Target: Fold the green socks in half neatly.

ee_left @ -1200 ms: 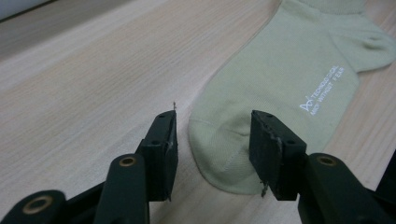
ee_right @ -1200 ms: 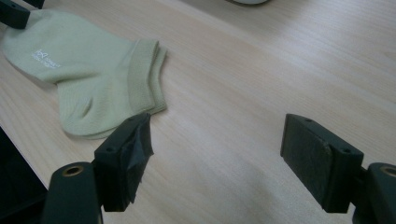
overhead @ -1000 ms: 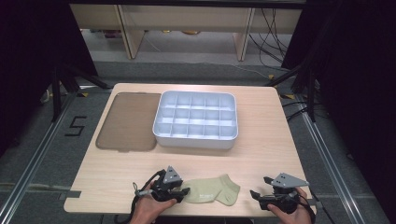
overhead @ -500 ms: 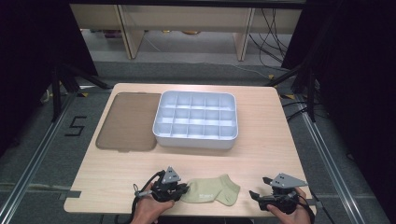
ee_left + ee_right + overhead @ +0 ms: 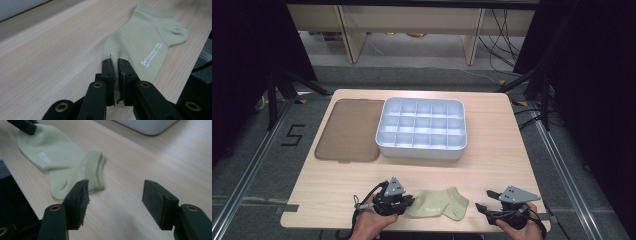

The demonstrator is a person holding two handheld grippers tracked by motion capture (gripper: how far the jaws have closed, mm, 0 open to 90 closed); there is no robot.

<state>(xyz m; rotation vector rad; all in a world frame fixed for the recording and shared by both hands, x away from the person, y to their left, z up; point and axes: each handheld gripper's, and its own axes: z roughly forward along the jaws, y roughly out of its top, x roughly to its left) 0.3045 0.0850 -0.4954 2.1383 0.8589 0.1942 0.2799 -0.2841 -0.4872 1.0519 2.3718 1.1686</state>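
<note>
**Sock grasp in progress: left tongs engaged, right tongs standing by**

You are holding the left tongs [image 5: 404, 202] at the near edge of the surface [image 5: 492, 165], and they are clamping the toe end of the pale green sock [image 5: 438, 205]. In the left gripper view, the jaws are pinching a fold of the sock fabric, nearly closed on it. The sock is lying flat on the surface between your two hands, its cuff pointing toward your right side.

You are keeping the right tongs [image 5: 113, 202] spread wide and empty, hovering just beside the cuff without touching it.

Farther back, the white compartment tray [image 5: 422, 128] is sitting in the middle of the surface with every visible cell empty, and the brown lid [image 5: 348, 130] is lying flat just beside it on your left.

Judged step: securing the sock for folding or lifting. The next move is probably calling for the right tongs to advance onto the cuff and close, so both ends are under control before the sock is carried toward the tray.
</note>
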